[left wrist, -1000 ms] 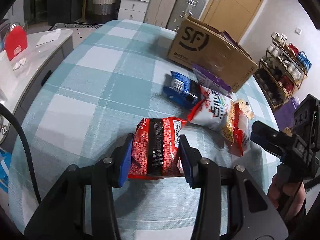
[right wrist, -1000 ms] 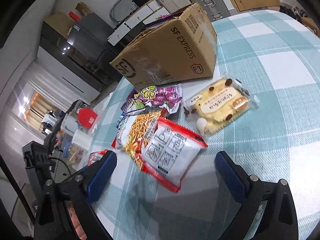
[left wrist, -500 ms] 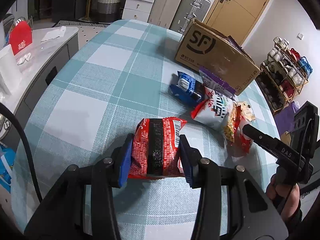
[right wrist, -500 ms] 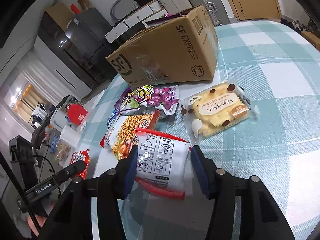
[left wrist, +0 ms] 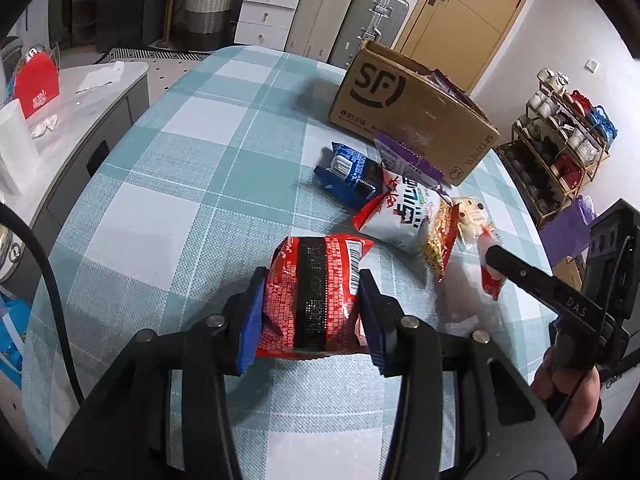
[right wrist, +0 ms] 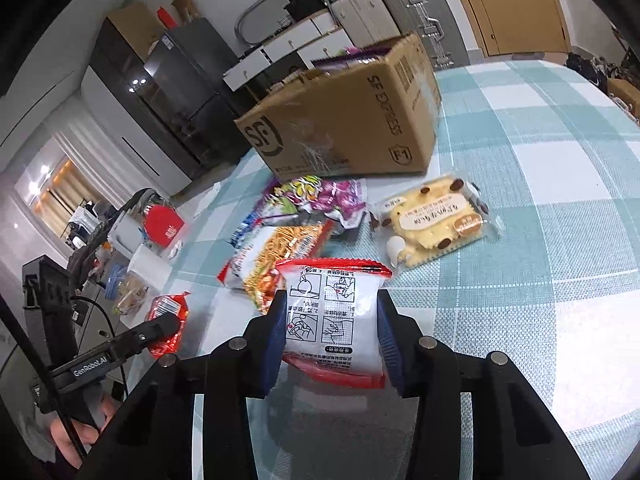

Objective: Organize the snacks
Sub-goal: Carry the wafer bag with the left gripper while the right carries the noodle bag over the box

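My left gripper (left wrist: 312,280) is shut on a red noodle packet (left wrist: 320,252), held just above the checked tablecloth (left wrist: 180,184). The jaws of my right gripper (right wrist: 331,304) are closing on a white packet with red edges (right wrist: 336,280); both pads press its sides. On the cloth beyond lie a stick-snack bag (right wrist: 280,256), a purple packet (right wrist: 324,200) and a yellow biscuit pack (right wrist: 432,216). A blue packet (left wrist: 348,172) and a white-and-red bag (left wrist: 400,216) lie nearby. An open cardboard box (right wrist: 340,128) stands behind them, with purple packets sticking out of it.
A grey side counter (left wrist: 80,92) with a red stand runs along the table's left. A shoe rack (left wrist: 560,140) stands to the right. Suitcases and drawers (left wrist: 340,8) line the far wall. A hand (left wrist: 568,376) holds the right gripper's handle.
The right gripper's wide jaws came in around the white packet and clamped it, lifting its near end slightly. The left gripper kept its hold on the red packet and stayed put.
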